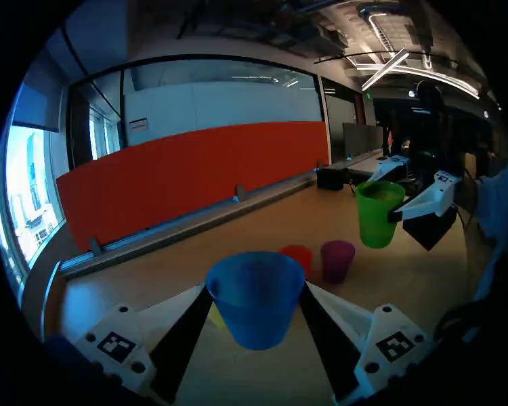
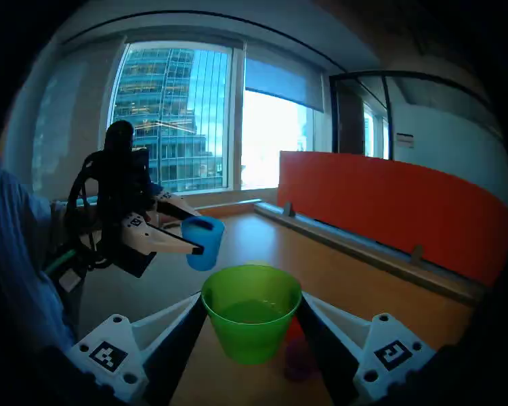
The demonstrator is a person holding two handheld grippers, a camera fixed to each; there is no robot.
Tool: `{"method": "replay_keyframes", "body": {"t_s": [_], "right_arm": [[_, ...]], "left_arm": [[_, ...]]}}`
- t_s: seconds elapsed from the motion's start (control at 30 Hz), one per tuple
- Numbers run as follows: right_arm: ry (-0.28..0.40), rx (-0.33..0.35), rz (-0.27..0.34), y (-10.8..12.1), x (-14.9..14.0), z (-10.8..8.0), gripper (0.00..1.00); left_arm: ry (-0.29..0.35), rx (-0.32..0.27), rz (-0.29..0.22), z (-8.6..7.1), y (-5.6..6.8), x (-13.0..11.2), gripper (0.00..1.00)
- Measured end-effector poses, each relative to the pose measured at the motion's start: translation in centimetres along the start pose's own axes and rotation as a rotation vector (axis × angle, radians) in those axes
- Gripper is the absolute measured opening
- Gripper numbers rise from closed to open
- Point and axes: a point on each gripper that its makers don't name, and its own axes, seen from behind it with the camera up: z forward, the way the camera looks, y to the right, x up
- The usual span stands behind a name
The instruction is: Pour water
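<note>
My left gripper [image 1: 255, 308] is shut on a blue cup [image 1: 256, 298], held upright above the wooden table [image 1: 416, 271]. Its inside looks dark and I cannot tell what it holds. Farther off, at the right, my right gripper [image 1: 389, 206] holds a green cup [image 1: 378, 212] in the air. In the right gripper view, the right gripper [image 2: 251, 325] is shut on that green cup [image 2: 251, 321], upright with liquid in its bottom. The left gripper [image 2: 196, 243] with the blue cup [image 2: 203, 242] hangs to the left, apart from the green cup.
A red cup [image 1: 297, 259], a purple cup [image 1: 337, 260] and a yellow thing [image 1: 217, 317] stand on the table below the grippers. An orange partition [image 1: 193, 169] runs along the table's far edge. A person's sleeve [image 2: 17, 257] is at the left. Large windows [image 2: 179, 115] are behind.
</note>
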Motion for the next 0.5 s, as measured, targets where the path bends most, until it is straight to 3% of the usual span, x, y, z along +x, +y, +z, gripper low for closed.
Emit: {"method": "replay_keyframes", "body": {"t_s": [0.5], "right_arm": [[-0.125,0.001,0.008,0.2,-5.9,-0.9,0.91]], "left_arm": [[-0.148,-0.011,0.010,1.4,-0.2,-5.9,0.87]]}}
